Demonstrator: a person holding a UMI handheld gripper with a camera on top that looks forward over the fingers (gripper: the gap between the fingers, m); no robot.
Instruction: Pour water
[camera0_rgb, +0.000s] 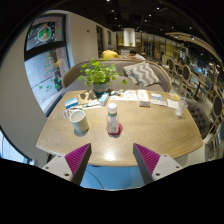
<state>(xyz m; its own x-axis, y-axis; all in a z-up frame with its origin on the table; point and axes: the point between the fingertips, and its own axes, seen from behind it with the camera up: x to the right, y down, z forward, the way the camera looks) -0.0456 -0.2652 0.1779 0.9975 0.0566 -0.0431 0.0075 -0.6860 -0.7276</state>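
Wooden table (150, 135) holds one bottle (112, 117), one mug (77, 119); gripper (113, 158) open

Bottle (112, 116) beyond open hand-held gripper (112, 158), mug (76, 119) left

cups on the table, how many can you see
2: a white mug ahead of the open claw's left finger, near the bottle, and a glass at the far right edge. The plant may hide others.
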